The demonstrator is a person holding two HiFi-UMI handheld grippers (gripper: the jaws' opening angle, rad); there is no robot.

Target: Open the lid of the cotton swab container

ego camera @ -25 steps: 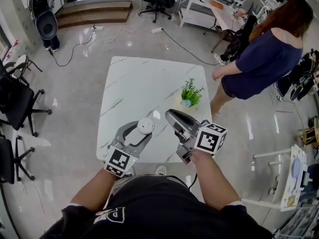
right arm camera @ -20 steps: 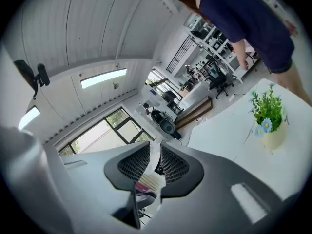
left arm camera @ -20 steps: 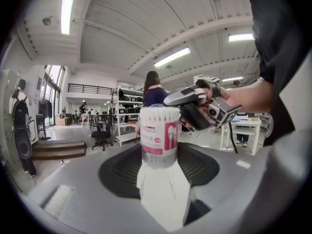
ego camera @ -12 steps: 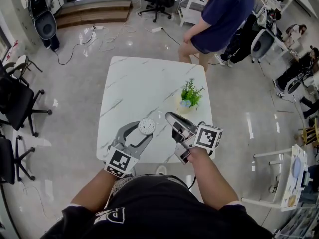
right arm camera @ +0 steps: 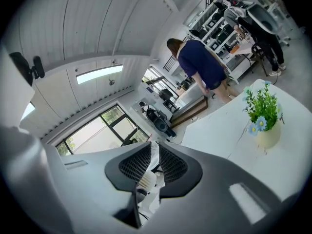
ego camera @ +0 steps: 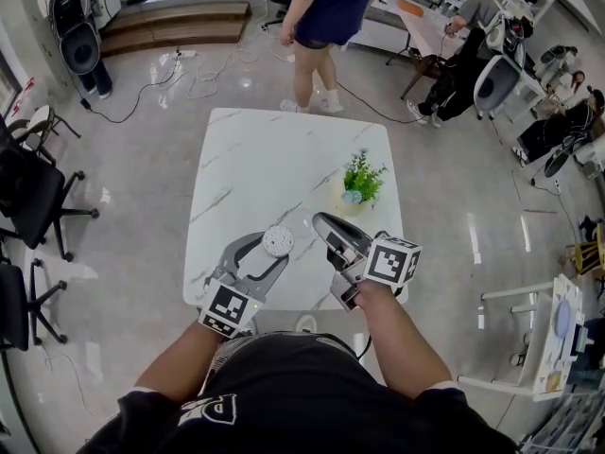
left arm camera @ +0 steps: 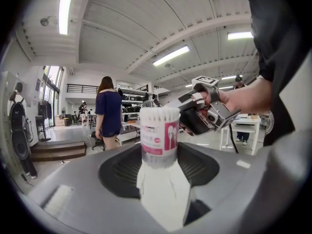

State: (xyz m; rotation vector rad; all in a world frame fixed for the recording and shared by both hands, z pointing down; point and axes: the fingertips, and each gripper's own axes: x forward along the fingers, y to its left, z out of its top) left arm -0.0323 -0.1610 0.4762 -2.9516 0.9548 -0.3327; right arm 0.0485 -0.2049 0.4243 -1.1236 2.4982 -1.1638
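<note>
Right gripper point(ego camera: 321, 220) has dropped, its jaws just closing on nothing. Left gripper point(ego camera: 272, 249) clamps the cotton swab container point(left arm camera: 159, 140). We judge it light and slick, so pinch the lid point(ego camera: 277, 240) by its rim.

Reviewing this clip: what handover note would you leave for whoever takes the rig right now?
Left tool: shut on the cotton swab container, upright on the table.
Right tool: jaws have just been closing, now nearly together, tip at the container's top rim; whether they pinch the lid cannot be told.
Done: container steadied.
Left: open the lid; it shows no lift yet.
</note>
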